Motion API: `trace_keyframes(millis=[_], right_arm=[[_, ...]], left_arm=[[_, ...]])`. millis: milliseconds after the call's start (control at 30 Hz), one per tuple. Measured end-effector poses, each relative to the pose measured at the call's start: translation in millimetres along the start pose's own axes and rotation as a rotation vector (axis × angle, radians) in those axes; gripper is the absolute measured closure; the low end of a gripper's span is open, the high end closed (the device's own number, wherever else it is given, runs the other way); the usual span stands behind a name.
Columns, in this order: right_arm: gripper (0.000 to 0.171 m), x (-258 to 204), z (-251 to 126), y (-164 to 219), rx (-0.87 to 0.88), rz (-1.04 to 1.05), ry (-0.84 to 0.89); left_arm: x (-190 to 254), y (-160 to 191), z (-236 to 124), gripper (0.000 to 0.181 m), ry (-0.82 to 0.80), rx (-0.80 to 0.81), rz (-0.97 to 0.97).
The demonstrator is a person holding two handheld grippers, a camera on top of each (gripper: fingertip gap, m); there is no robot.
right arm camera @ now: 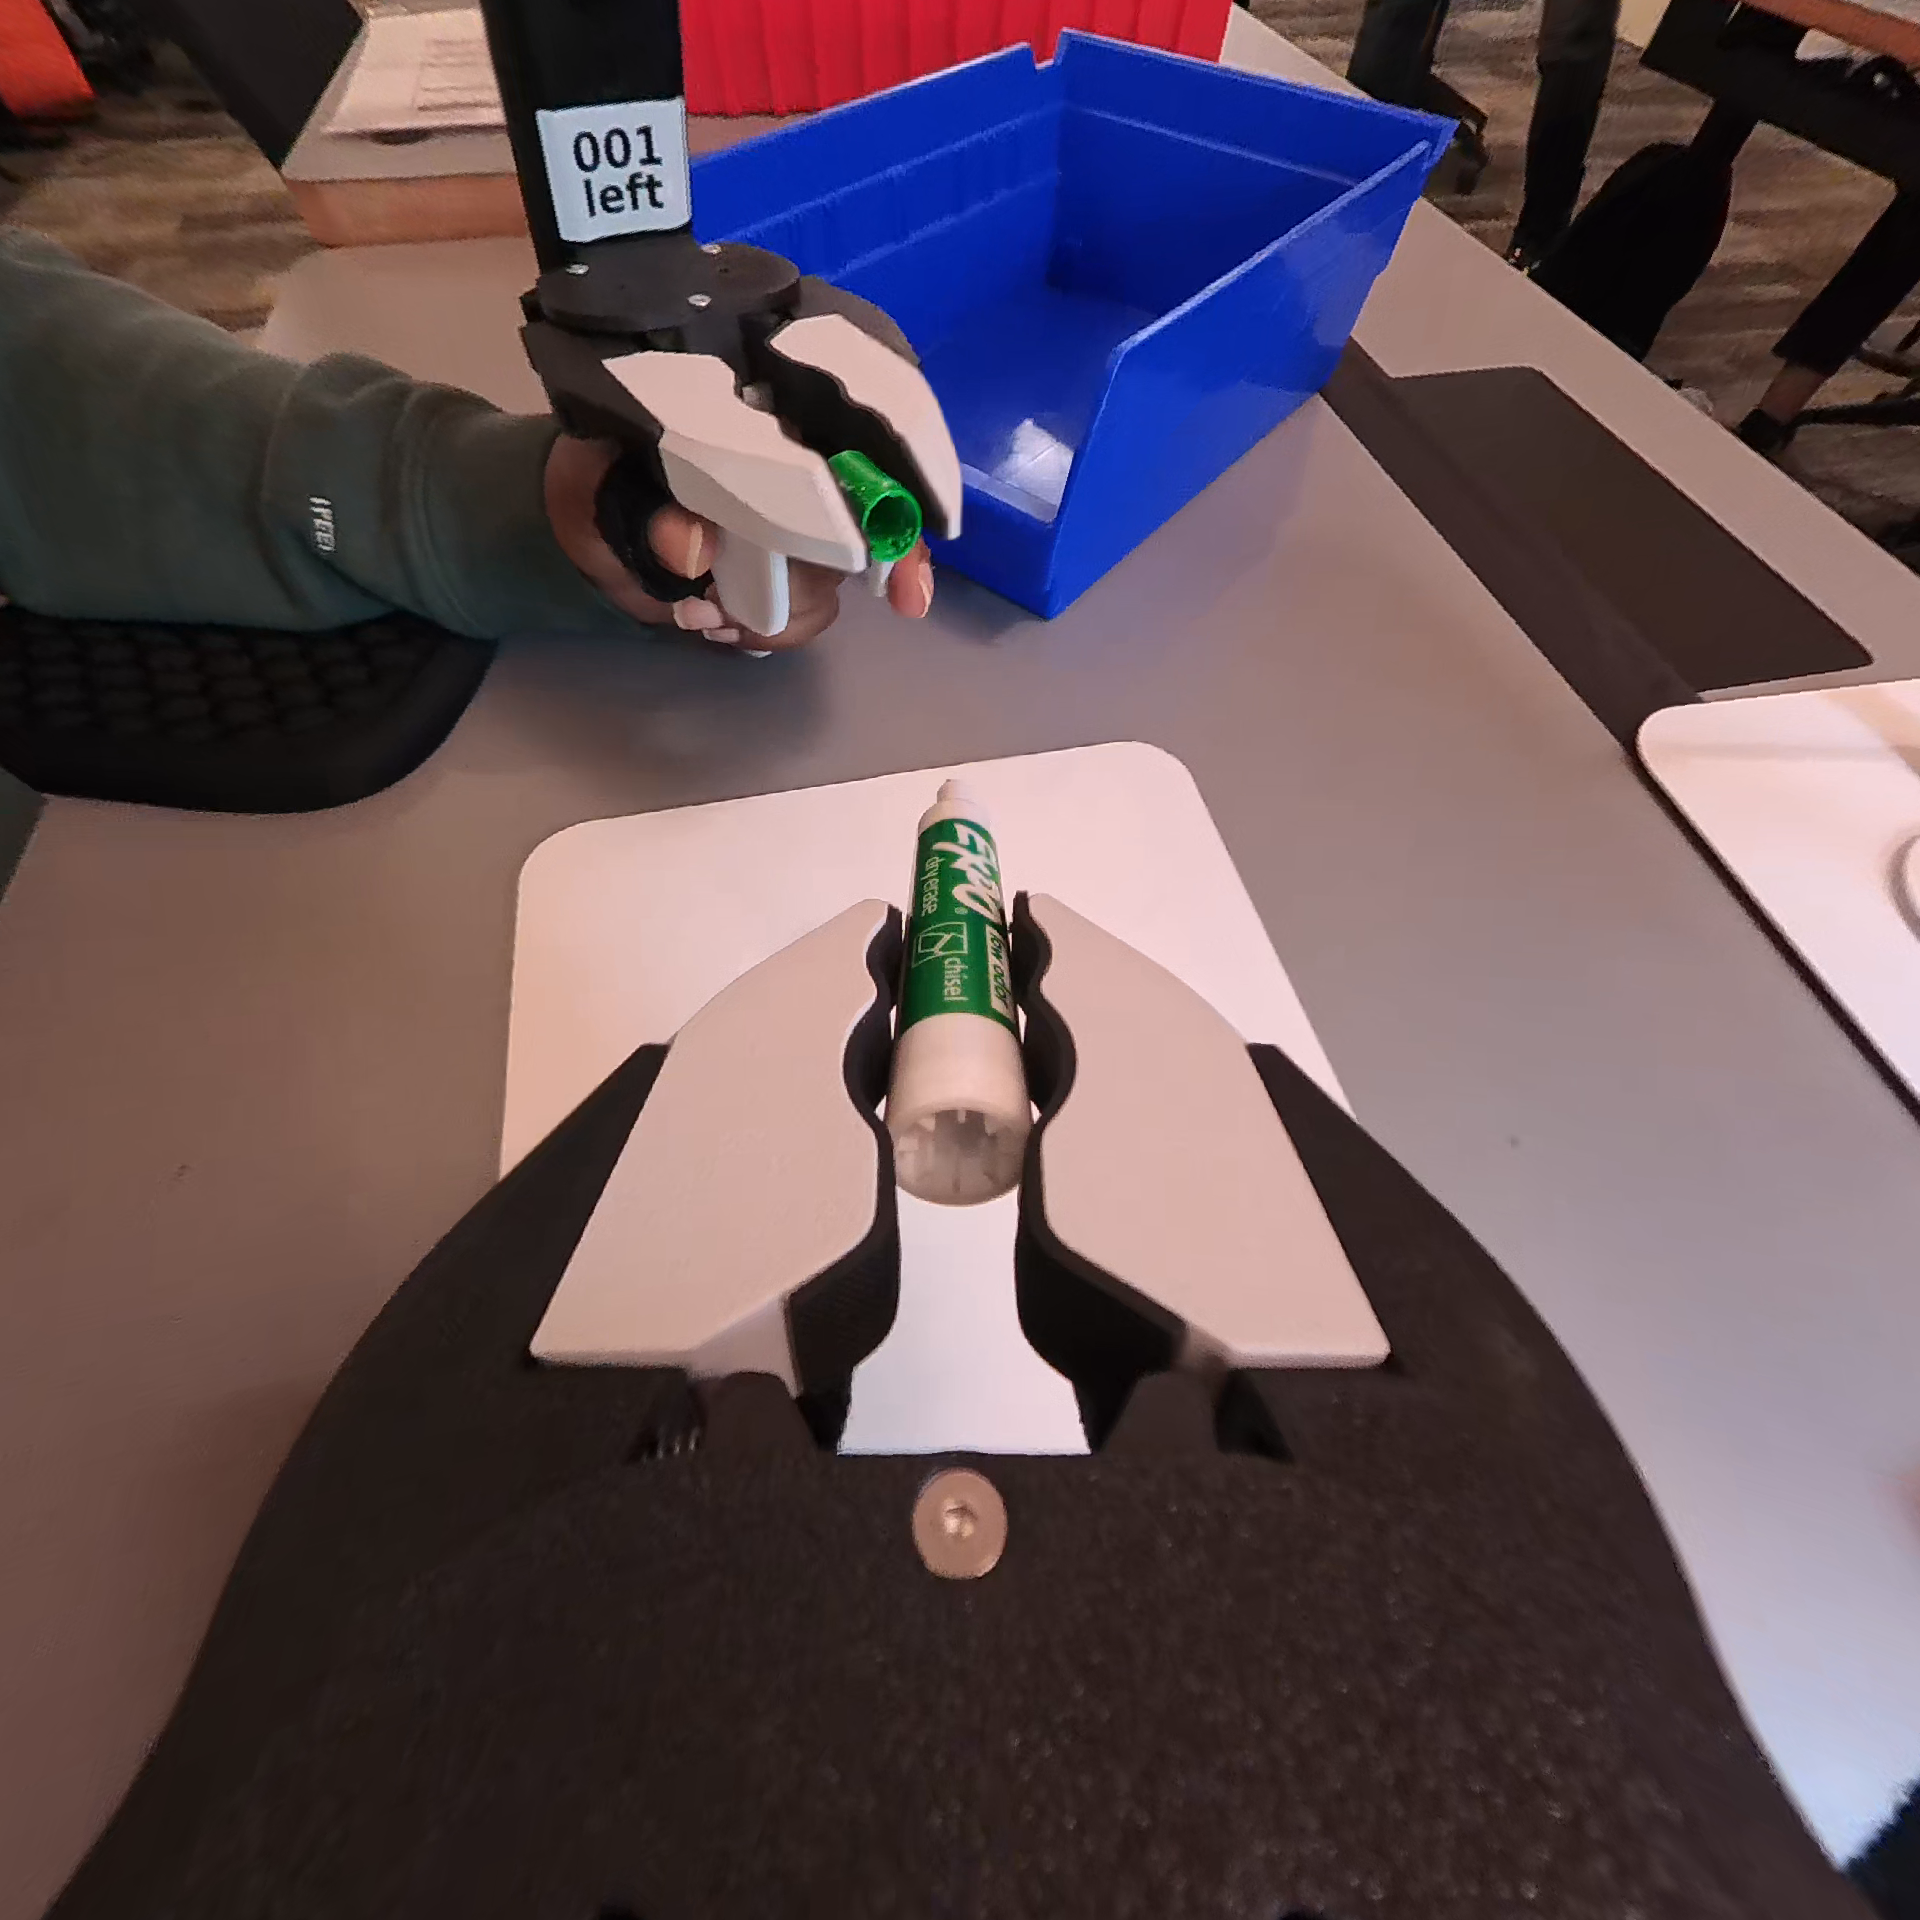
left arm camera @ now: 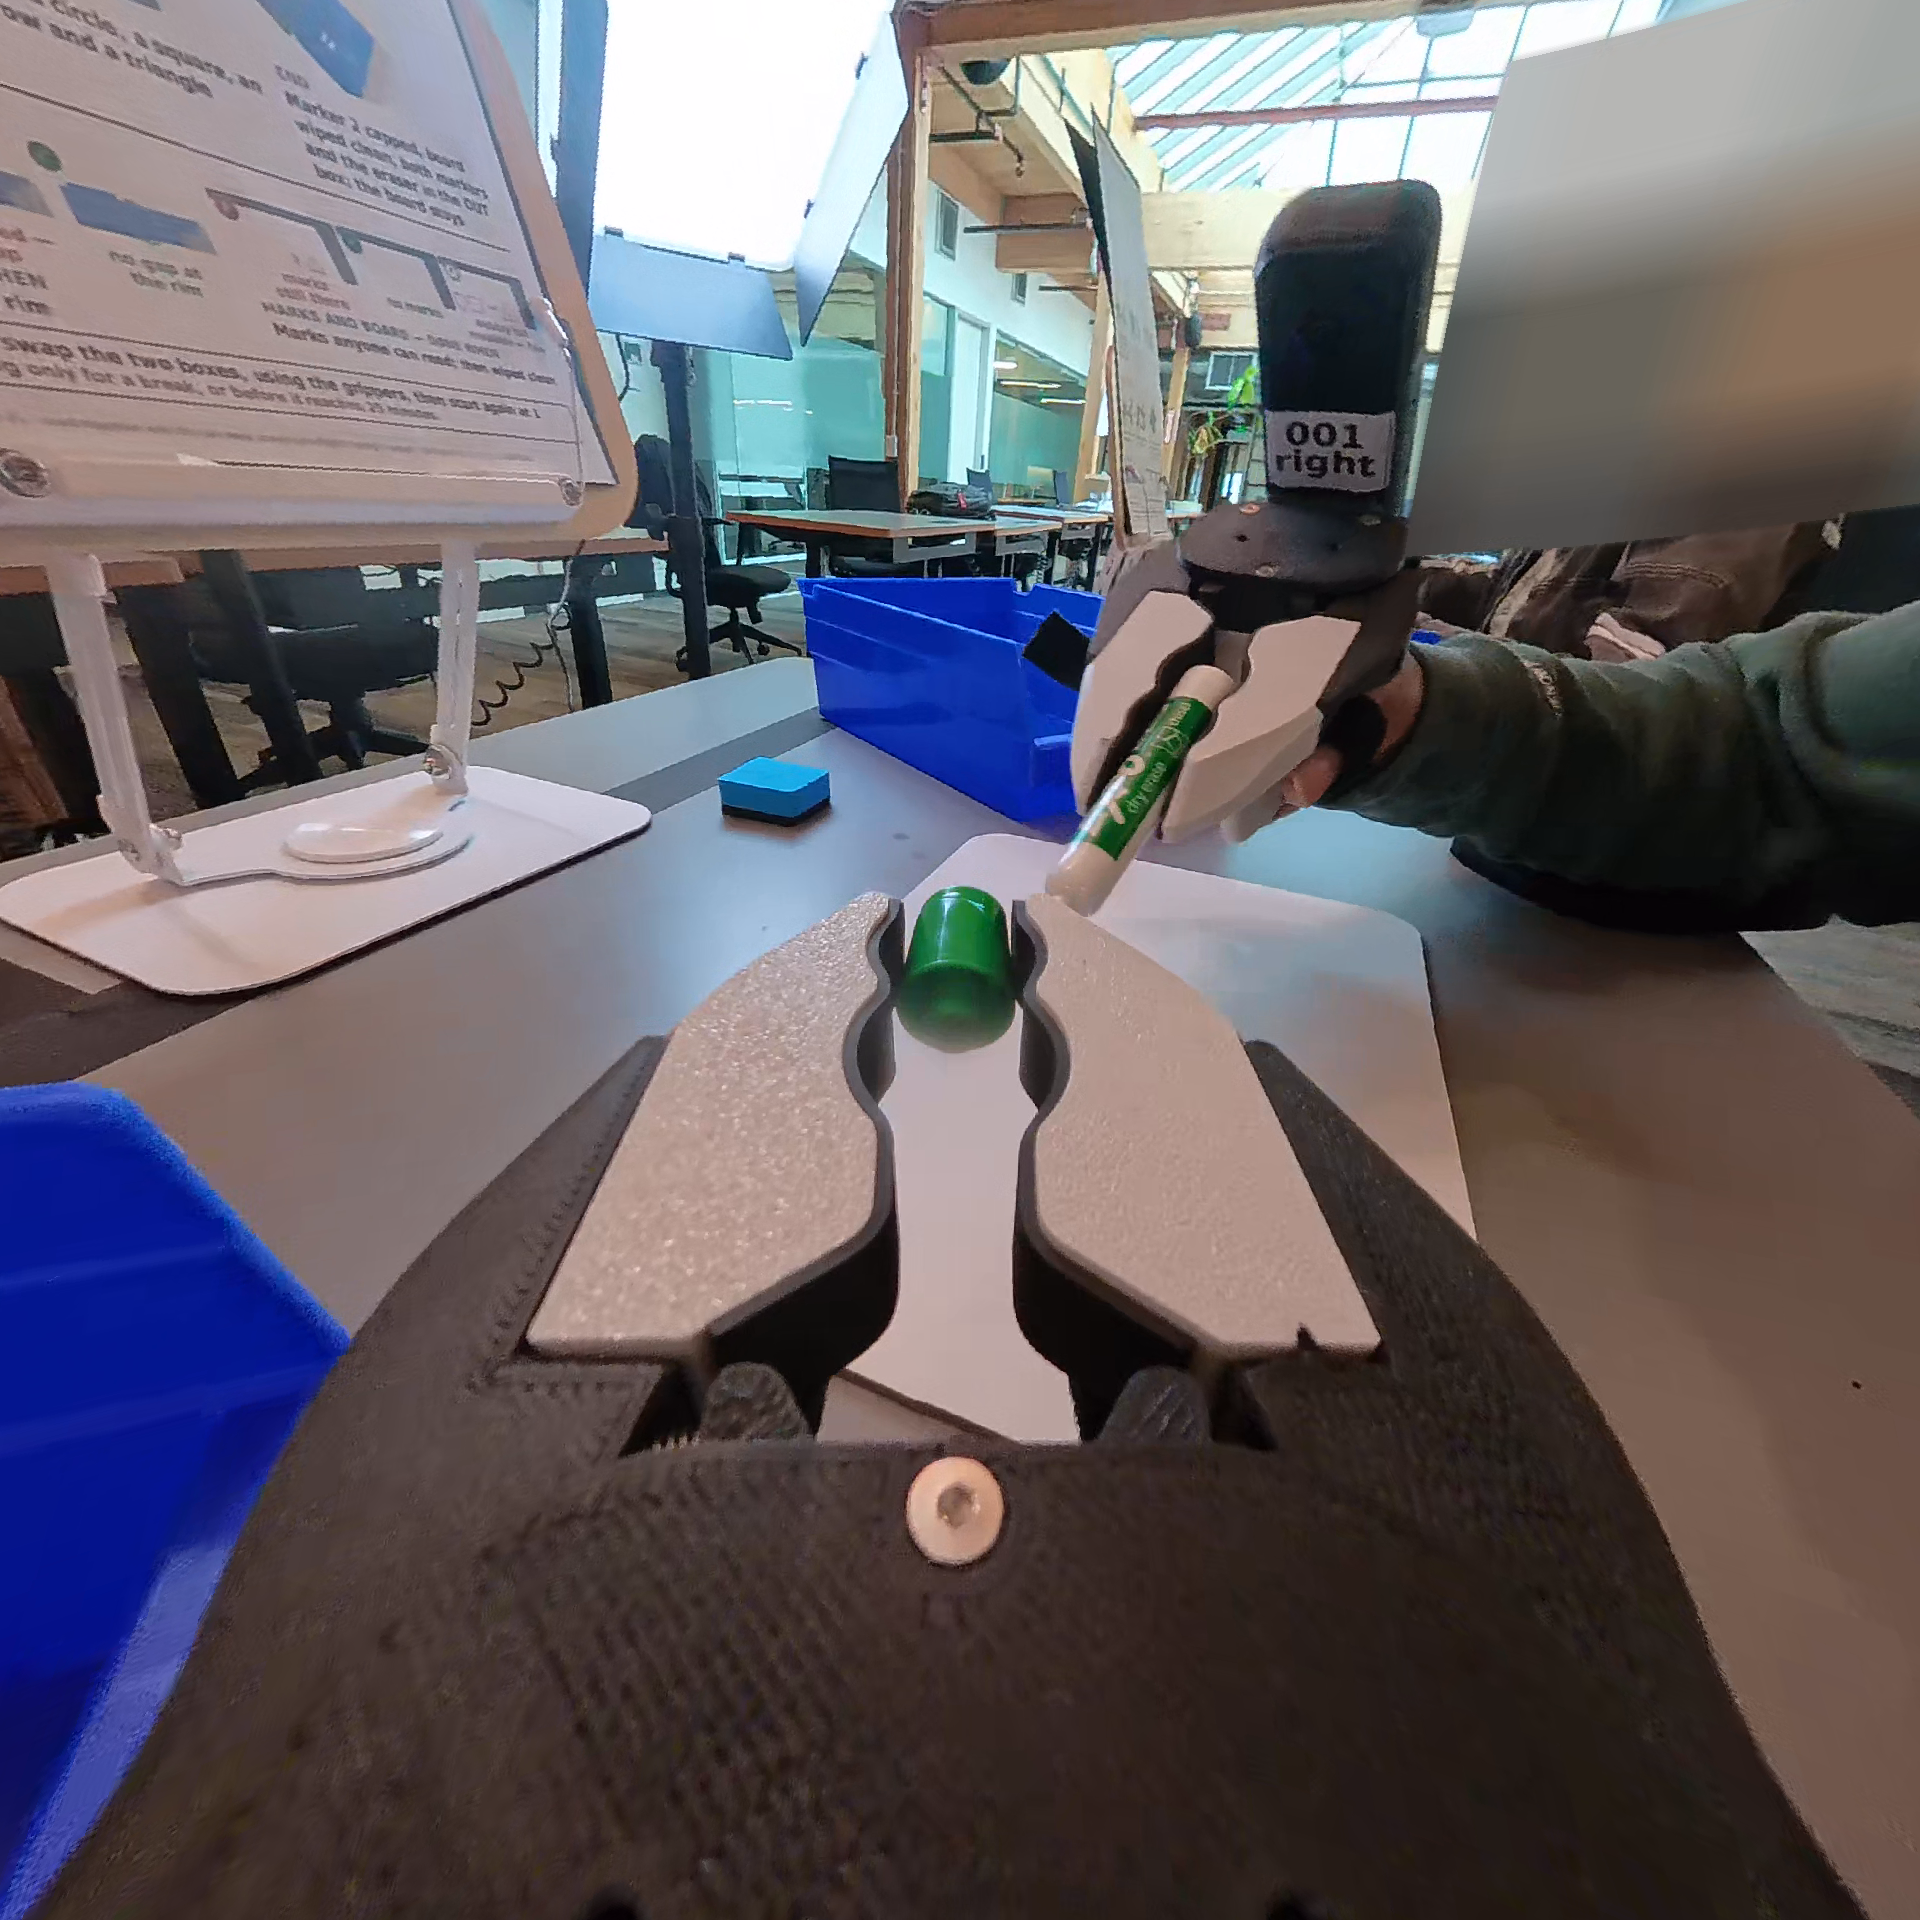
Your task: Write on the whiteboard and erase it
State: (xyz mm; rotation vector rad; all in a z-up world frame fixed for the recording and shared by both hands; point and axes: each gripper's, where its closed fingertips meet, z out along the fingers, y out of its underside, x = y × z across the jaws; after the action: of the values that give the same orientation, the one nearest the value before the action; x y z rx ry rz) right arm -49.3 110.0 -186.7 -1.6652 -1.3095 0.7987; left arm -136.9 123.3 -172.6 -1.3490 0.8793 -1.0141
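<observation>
My left gripper (left arm camera: 954,920) is shut on a green marker cap (left arm camera: 956,971) and holds it above the near edge of the small whiteboard (left arm camera: 1299,997). It also shows in the right wrist view (right arm camera: 902,509), with the cap (right arm camera: 881,511) open end outward. My right gripper (right arm camera: 956,914) is shut on the green-labelled marker (right arm camera: 956,966), whose uncapped end points down at the whiteboard (right arm camera: 665,914). In the left wrist view that gripper (left arm camera: 1164,810) holds the marker (left arm camera: 1138,790) tilted, its lower end just over the board's far edge. The board is blank.
A blue eraser (left arm camera: 774,790) lies on the grey table beyond the board. A blue bin (left arm camera: 935,665) stands behind it, another blue bin (right arm camera: 1143,343) is near my left gripper. An instruction sheet on a white stand (left arm camera: 312,852) is at the left. Left tips to right tips: about 10 cm.
</observation>
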Motion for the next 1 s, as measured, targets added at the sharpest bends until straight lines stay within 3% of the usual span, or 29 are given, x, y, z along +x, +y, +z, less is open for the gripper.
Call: trace_keyframes(millis=[433,567,667,800,1000], right_arm=[[0.151,8,0,1,-0.081,0.001,0.113],[0.151,14,16,1,-0.145,0.037,0.123],[0.151,14,24,6,-0.195,0.031,0.121],[0.151,9,26,13,-0.213,0.03,0.081],[0.151,19,25,29,-0.253,0.051,0.106]], left_arm=[[-16,-21,-2,0.162,-0.033,0.089,-0.032],[-17,-1,-11,0.162,-0.068,0.012,0.02],[-6,-14,-16,0.162,-0.063,0.061,0.037],[-8,-8,-11,0.162,-0.092,0.001,0.106],[-15,7,-13,0.162,-0.036,-0.042,0.069]])
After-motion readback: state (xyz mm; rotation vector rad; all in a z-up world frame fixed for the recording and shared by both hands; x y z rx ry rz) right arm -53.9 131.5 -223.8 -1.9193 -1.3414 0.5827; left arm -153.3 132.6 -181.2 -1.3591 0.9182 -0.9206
